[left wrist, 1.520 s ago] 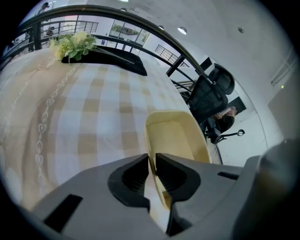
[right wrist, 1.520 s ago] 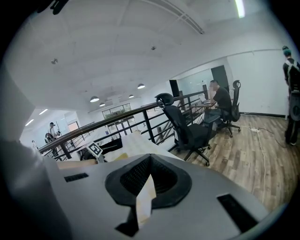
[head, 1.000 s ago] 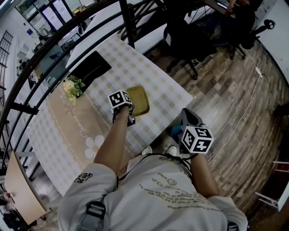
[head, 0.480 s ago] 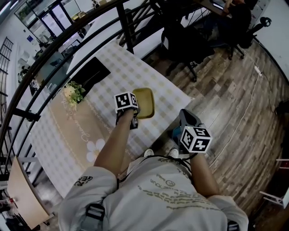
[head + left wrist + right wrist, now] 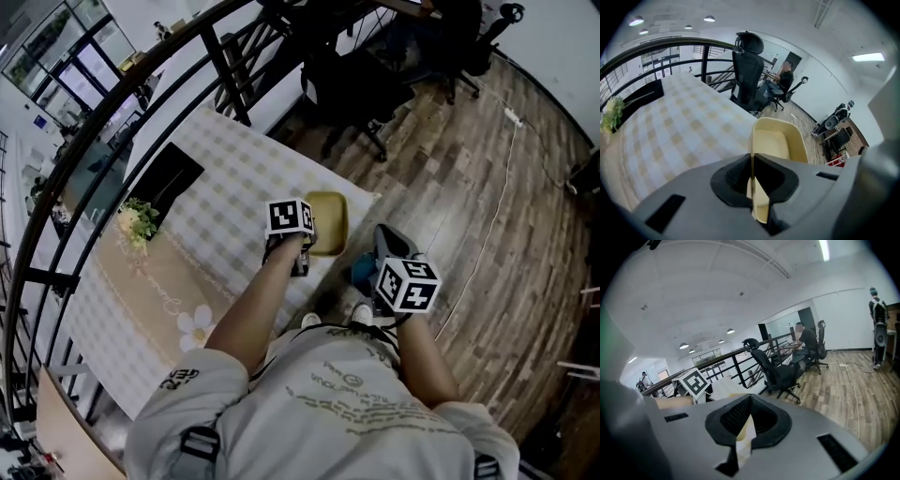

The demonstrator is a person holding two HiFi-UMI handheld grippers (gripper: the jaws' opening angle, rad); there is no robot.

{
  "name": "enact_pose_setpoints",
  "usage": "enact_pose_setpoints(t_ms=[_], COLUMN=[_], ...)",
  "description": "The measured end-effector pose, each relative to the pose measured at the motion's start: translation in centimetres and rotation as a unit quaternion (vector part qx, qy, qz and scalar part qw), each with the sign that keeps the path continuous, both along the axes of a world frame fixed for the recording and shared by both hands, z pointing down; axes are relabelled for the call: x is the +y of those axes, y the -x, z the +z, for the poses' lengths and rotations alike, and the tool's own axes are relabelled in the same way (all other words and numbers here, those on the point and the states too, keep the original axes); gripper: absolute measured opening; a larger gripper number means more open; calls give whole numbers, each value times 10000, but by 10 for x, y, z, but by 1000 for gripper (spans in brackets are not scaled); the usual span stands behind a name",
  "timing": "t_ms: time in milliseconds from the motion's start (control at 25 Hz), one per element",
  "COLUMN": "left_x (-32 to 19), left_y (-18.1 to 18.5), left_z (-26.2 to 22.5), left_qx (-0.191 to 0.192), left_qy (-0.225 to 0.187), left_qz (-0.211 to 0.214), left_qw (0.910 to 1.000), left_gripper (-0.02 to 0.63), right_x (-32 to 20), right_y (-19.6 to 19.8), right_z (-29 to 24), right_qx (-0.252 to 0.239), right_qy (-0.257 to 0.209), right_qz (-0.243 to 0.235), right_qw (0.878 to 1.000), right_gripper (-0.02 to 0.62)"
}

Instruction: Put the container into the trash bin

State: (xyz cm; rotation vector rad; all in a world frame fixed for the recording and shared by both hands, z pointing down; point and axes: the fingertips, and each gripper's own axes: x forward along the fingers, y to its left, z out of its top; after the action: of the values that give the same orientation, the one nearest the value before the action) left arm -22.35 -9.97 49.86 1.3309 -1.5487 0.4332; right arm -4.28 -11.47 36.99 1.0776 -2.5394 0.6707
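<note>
While the person stood at the near edge of the bench (image 5: 234, 173), the left hand-held gripper (image 5: 306, 242) was clenched on the container (image 5: 330, 220). The left gripper view showed the left hand-held gripper (image 5: 751, 173) with both jaws pressed on the thin near rim of the container (image 5: 776, 140), a shallow pale-yellow tray with rounded corners and nothing in it. The tray extended straight ahead of the jaws. Its left side lay against the checked cloth of the bench (image 5: 679, 126) and its far end showed against the wooden floor (image 5: 806, 122). Whether it rested on the cloth or was lifted clear could not be determined. In the head view the container was located at the bench corner nearest the floor (image 5: 487, 187). The right hand-held gripper (image 5: 389, 242) was held lower, off the bench, beside the person's right side and apart from the container. In its own view the right hand-held gripper (image 5: 749, 416) had its jaws together with nothing gripped; a pale sliver showed in the slot below them and could not be identified. A teal object (image 5: 361, 271) stood on the floor between the bench edge and the right hand-held gripper; its type could not be confirmed. A flower bunch (image 5: 134, 223) and a black flat item (image 5: 169, 178) occupied the far part of the bench. A black office chair (image 5: 347, 84) stood beyond the bench.
</note>
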Motion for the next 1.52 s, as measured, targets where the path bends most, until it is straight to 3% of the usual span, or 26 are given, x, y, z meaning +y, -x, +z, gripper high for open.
enact_pose_setpoints(t_ms=[240, 640, 880, 1200, 1520], left_x=[-33, -62, -66, -64, -71], left_y=[-79, -158, -153, -181, -145], left_z=[13, 36, 37, 59, 113], left_qx=[14, 227, 318, 141, 440], left_qy=[22, 188, 326, 436, 483], left_qz=[781, 1955, 2310, 2455, 2267], left_qw=[9969, 9803, 9719, 9683, 9718], left_gripper=[23, 23, 23, 23, 23], right_x=[-14, -10, -9, -12, -42], right_y=[-76, -144, -131, -153, -94], right_z=[10, 23, 18, 42, 103], right_qx=[9, 236, 346, 306, 584], right_qy=[-14, 106, 294, 538, 744], right_qz=[763, 1923, 2259, 2304, 2112], right_qw=[9971, 9810, 9731, 9711, 9729], right_gripper=[2, 2, 2, 2, 3])
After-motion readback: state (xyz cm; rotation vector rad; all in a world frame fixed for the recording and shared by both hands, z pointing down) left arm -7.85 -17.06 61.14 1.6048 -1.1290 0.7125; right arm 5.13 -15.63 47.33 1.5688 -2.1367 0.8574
